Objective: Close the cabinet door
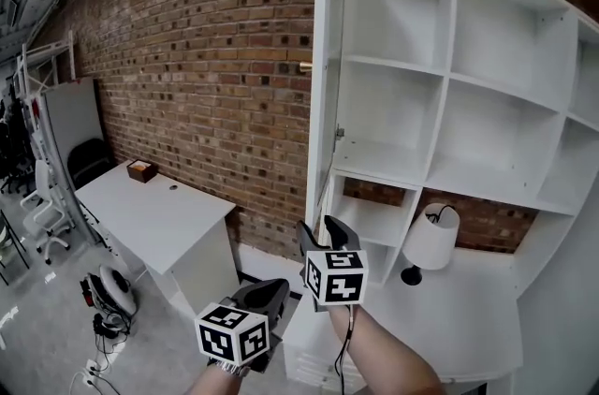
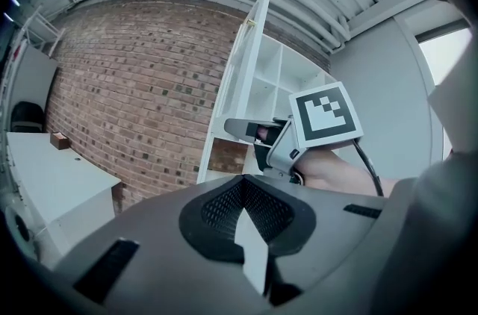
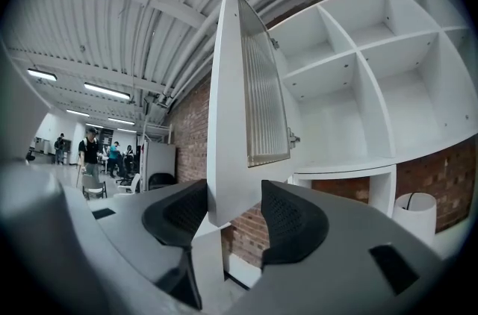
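A tall white cabinet door (image 1: 325,56) stands open, edge-on to me, with a brass knob (image 1: 305,66) on its outer face. The open shelf cabinet (image 1: 468,94) is to its right. My right gripper (image 1: 325,232) is raised just below the door's bottom end, jaws apart. In the right gripper view the door's lower corner (image 3: 228,186) shows between the open right gripper's (image 3: 235,205) pads; I cannot tell if they touch it. My left gripper (image 1: 265,295) hangs lower and nearer, shut and empty (image 2: 245,185). The left gripper view also shows the right gripper (image 2: 258,133) beside the door (image 2: 243,75).
A brick wall (image 1: 206,56) runs behind. A white desk (image 1: 159,215) with a small brown box (image 1: 142,170) stands at left. A white lamp (image 1: 430,241) sits on the counter (image 1: 468,309) under the shelves. Office chairs (image 1: 47,206) and cables lie far left. People stand far off (image 3: 89,149).
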A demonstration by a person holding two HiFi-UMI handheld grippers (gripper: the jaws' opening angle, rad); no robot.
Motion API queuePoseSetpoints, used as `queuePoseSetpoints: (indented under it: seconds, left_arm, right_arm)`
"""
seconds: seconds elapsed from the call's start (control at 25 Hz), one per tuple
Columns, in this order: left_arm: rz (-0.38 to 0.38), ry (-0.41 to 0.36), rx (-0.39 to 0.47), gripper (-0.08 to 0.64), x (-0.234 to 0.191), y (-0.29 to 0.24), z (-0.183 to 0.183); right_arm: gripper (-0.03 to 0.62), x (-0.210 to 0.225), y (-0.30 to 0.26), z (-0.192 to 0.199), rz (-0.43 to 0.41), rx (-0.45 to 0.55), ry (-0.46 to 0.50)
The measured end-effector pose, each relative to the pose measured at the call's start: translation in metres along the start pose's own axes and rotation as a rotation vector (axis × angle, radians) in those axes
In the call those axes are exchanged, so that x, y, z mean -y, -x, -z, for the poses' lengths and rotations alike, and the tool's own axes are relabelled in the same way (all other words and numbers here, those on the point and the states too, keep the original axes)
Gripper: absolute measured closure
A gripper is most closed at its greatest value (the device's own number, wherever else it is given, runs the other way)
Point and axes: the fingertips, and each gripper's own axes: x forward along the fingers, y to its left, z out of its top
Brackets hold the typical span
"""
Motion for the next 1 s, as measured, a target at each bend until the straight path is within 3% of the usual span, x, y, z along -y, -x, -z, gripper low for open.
queuePoseSetpoints:
  seconds: [0.4,0.6,0.68,1.0]
  left_arm:
    - [0.093,-0.011,-0.026,0.554,0.043,-0.044,0.004]
    - [0.114,-0.010,-0.027,0.554,0.053,-0.057,0.001]
    - [0.123,-0.009,-0.028,0.554,0.056,-0.064,0.002]
    - [0.167,-0.009,-0.043,0.554,0.077,-0.099,0.002]
  right_arm:
    - [0.369,0.061,0.037,-0.002,0.043,0.007,0.007]
    - [0.429,0.095,0.054,-0.005,0.111,0.022,0.031]
    - [0.505,0.117,0.060,-0.005,0.172,0.030,0.032]
    - [0.469,0.210,0.058,-0.004,0.246,-0.002,-0.014]
